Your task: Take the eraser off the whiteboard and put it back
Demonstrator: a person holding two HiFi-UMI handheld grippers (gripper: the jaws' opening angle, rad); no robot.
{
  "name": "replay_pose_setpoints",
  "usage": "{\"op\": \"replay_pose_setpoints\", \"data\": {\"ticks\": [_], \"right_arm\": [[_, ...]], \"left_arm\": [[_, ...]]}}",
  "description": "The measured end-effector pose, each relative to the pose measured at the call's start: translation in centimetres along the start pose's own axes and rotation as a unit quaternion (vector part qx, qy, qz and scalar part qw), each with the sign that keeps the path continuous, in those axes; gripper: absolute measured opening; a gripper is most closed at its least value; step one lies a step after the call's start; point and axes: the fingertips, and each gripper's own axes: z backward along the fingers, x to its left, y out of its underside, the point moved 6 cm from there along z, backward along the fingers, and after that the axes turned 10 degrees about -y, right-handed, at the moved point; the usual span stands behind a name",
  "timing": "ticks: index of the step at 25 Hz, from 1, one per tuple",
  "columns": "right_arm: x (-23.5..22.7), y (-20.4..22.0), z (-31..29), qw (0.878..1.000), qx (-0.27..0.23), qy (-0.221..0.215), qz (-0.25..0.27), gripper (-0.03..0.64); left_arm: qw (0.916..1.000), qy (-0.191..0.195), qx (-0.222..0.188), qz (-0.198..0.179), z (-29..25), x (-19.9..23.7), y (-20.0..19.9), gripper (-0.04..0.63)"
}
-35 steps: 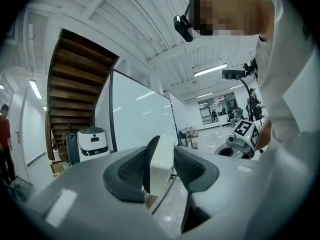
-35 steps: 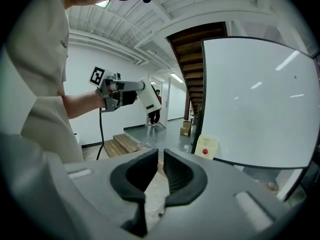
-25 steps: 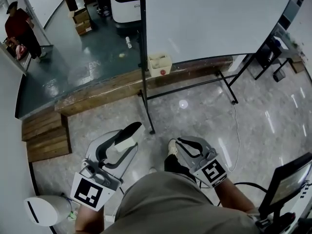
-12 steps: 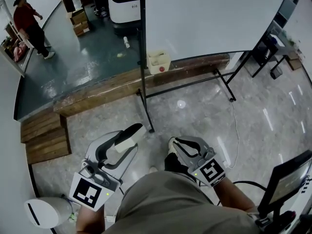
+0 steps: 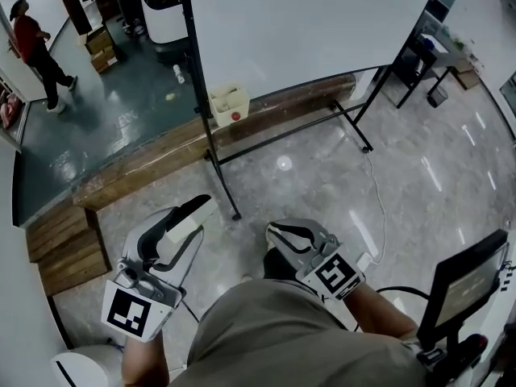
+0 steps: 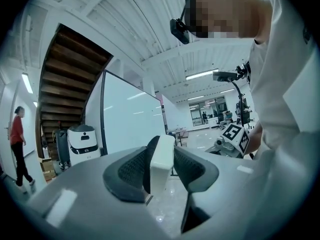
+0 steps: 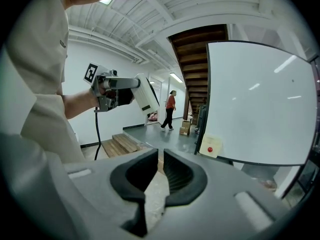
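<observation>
Eraser: white block, off the whiteboard, clamped edge-on between the dark pads of my left claw, held low near my waist and well apart from the board.

Right claw: jaws drawn together, nothing between them, just beside my left claw.

Whiteboard: blank white face, upright on a black stand; its legs reach over the pale stone floor towards me.

Cable: thin, lying on the floor near the stand's right leg.

Wooden beam: runs along the floor under the board, edging a darker floor beyond.

Wooden steps: to my left.

Cream box: fixed at the board's lower left corner, red dot on its front; I cannot tell what is in it.

Cardboard boxes: on the dark floor beside a white machine behind the board; contents not visible.

Person: red top, at the far left.

Screen: dark, tilted, at my right.
</observation>
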Motion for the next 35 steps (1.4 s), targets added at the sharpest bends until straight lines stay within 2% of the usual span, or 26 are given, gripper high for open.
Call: {"op": "replay_pose_setpoints", "data": {"ticks": [6,14,19,27,35], "right_arm": [[-1.0,0.1,0.3,1.000,-0.002,0.013,-0.002,0.031],[-8.6,1.1,0.8,0.999,-0.005,0.025,-0.027,0.031],[-12.8,2.1,1.2,0.998,-0.008,0.035,-0.042,0.031],[-19.3,4.5,1.7,0.996,-0.003,0.052,-0.071,0.031],[-24.1,6.0,2.0,0.993,0.012,0.057,-0.099,0.031]], "left_arm": [[0.9999,0.012,-0.007,0.001,-2.5,0.7,-0.2,0.173],[0.9999,0.012,0.006,0.001,-11.5,2.8,-0.6,0.172],[0.9999,0.004,-0.008,-0.010,-17.3,4.5,-0.6,0.172],[0.9996,0.010,0.025,-0.011,-26.3,6.6,2.1,0.172],[0.9985,0.015,0.052,-0.002,-34.1,9.6,6.7,0.172]]}}
